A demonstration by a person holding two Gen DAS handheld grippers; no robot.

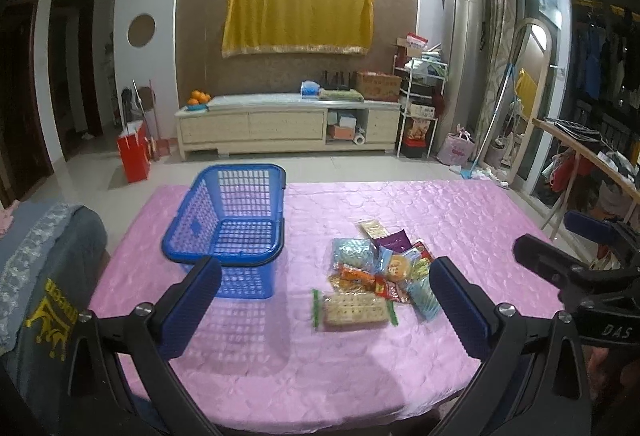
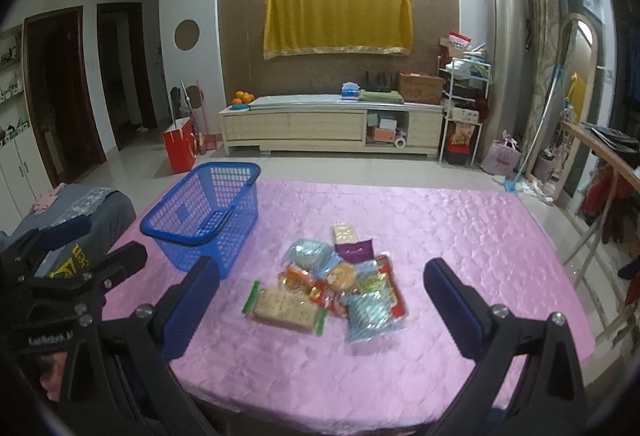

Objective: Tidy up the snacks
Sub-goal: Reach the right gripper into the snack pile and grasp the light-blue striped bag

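Note:
A pile of snack packets (image 1: 380,268) (image 2: 340,284) lies in the middle of the pink table (image 1: 460,220) (image 2: 460,228). Nearest the front is a cracker pack with green ends (image 1: 354,310) (image 2: 285,307). An empty blue mesh basket (image 1: 230,220) (image 2: 202,212) stands to the left of the pile. My left gripper (image 1: 324,300) hovers open above the near part of the table, the cracker pack between its blue fingers in view. My right gripper (image 2: 322,306) is open too, held above the pile. Each gripper shows at the edge of the other's view.
A grey cushion or chair with lace (image 1: 44,256) (image 2: 76,212) sits off the table's left edge. Beyond the far edge is tiled floor, a red bag (image 1: 134,150) and a TV cabinet (image 1: 288,124). A wooden rail (image 1: 580,152) runs on the right.

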